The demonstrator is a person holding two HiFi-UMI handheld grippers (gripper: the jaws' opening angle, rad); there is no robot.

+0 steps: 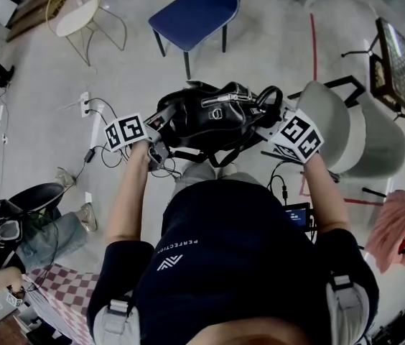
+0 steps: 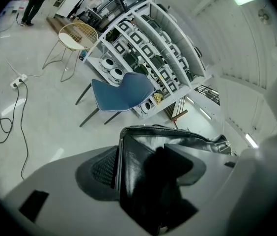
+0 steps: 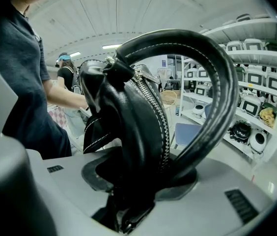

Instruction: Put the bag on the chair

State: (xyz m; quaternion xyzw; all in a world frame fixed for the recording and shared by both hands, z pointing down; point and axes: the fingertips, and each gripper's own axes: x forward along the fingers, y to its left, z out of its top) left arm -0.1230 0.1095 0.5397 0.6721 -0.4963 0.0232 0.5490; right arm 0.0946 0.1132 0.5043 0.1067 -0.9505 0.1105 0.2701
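A black leather bag (image 1: pixel 210 117) hangs in the air in front of me, held between both grippers. My left gripper (image 1: pixel 156 139) is shut on the bag's left end (image 2: pixel 138 176), and the leather fills its jaws. My right gripper (image 1: pixel 271 124) is shut on the bag's right end (image 3: pixel 128 127), beside the zip and the looped handle (image 3: pixel 217 92). A blue chair (image 1: pixel 195 13) stands on the floor beyond the bag with its seat bare. The same blue chair (image 2: pixel 124 92) shows above the bag in the left gripper view.
A grey chair (image 1: pixel 346 128) stands close on my right. A wire chair with a white seat (image 1: pixel 77 16) is at the far left. A power strip with cables (image 1: pixel 85 105) lies on the floor. A person (image 1: pixel 37 228) sits low at left. Shelves (image 2: pixel 148 48) stand behind the blue chair.
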